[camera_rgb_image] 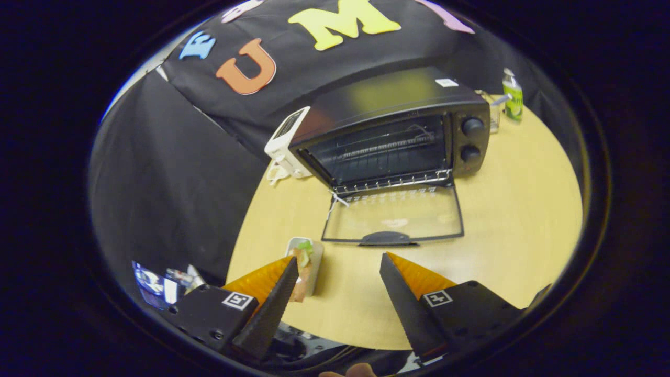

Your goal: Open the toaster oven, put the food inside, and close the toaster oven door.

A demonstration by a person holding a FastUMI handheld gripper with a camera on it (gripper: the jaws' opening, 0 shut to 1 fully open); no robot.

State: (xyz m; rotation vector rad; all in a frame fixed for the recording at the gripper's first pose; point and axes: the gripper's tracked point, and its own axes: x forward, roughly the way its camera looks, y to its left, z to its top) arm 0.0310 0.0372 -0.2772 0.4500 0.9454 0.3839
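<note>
- A small white rectangular dish of food [305, 267], with something brownish and a bit of green on it, lies on the desk near the edge, partly hidden behind the left finger's tip.
- The claw [339, 261] hangs above the desk with its ribbed, wedge-shaped fingers spread wide and nothing between them; the gap shows bare desk.
- The round, pale wood-grain desk [513, 209] looks smooth and matte, so the dish may slide if nudged from one side.
- Beyond the fingers stands the black metal toaster oven [390, 139], boxy with a glossy top. Its glass door [393, 215] lies folded flat on the desk, the dark handle nearest the claw, and the wire rack inside is exposed.
- A white boxy appliance [287, 141] sits against the oven's left side.
- Two round black knobs [471, 139] sit on the oven's right panel; a green-labelled bottle [512, 95] stands beyond.
- Judged from this, opening is done and fetching the food is the step in hand: shift left, centre the dish between both fingers, and close evenly on its long sides.
</note>
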